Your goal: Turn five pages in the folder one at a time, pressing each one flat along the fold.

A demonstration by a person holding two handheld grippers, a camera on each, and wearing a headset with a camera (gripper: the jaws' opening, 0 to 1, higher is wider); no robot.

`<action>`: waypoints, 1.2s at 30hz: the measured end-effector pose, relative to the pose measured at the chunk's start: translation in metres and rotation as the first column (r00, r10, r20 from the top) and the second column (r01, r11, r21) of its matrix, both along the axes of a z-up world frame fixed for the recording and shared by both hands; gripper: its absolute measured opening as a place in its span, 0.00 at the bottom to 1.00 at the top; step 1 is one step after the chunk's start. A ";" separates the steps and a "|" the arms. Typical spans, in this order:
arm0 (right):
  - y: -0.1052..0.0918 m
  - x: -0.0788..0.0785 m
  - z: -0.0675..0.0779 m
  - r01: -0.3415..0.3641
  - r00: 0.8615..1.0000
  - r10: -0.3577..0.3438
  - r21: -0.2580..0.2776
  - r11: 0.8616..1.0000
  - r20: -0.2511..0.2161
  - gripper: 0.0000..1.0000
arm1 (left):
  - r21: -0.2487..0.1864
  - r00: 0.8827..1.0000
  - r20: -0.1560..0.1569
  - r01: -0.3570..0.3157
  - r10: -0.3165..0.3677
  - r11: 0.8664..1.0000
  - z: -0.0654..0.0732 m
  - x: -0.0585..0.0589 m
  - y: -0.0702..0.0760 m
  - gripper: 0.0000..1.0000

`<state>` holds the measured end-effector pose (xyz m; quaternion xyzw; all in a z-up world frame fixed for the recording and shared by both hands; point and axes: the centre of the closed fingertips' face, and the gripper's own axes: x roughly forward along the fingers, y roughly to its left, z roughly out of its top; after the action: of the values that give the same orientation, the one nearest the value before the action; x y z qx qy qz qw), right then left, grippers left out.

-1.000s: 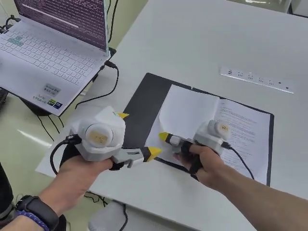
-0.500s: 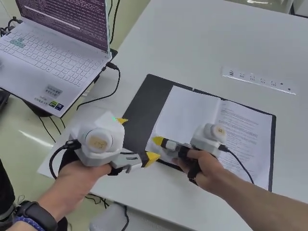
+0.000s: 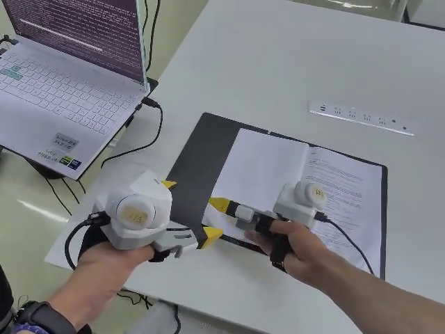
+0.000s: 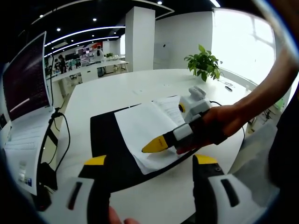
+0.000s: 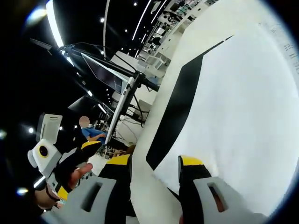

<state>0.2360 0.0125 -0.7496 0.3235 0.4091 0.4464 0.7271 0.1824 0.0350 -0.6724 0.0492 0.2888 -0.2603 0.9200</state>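
Now right gripper [image 3: 219,204] straddles page [image 3: 261,167] corner.

left gripper [image 3: 189,210]: jaws wide apart | right gripper [image 3: 220,204]: jaws narrowly apart, pointing toward the left gripper

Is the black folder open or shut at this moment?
Open. The folder lies spread flat on the table, bare black cover at the left, a blank page and a printed page face up beside it.
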 end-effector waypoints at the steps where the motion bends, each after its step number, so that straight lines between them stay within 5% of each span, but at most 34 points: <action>1: -0.002 0.002 0.002 0.003 1.000 -0.003 -0.004 1.000 0.019 0.37 | 0.001 1.000 0.000 -0.001 0.001 1.000 -0.001 0.001 0.000 0.71; 16: -0.067 0.031 0.028 0.063 0.977 -0.041 -0.103 0.993 0.208 0.29 | -0.001 1.000 -0.009 0.016 -0.016 1.000 -0.015 0.025 -0.011 0.62; 26: -0.109 0.046 0.030 0.144 0.964 -0.109 -0.134 0.980 0.242 0.25 | -0.008 0.998 -0.039 0.054 -0.054 0.999 -0.041 0.043 -0.028 0.51; 36: -0.128 0.050 0.025 0.172 0.962 -0.134 -0.150 0.974 0.237 0.23 | -0.011 0.995 -0.085 0.054 -0.055 0.998 -0.068 0.042 -0.033 0.38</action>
<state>0.2857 -0.1158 -0.7248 0.2386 0.3342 0.3860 0.8260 0.2247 0.0023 -0.7404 0.0419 0.3253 -0.2886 0.8995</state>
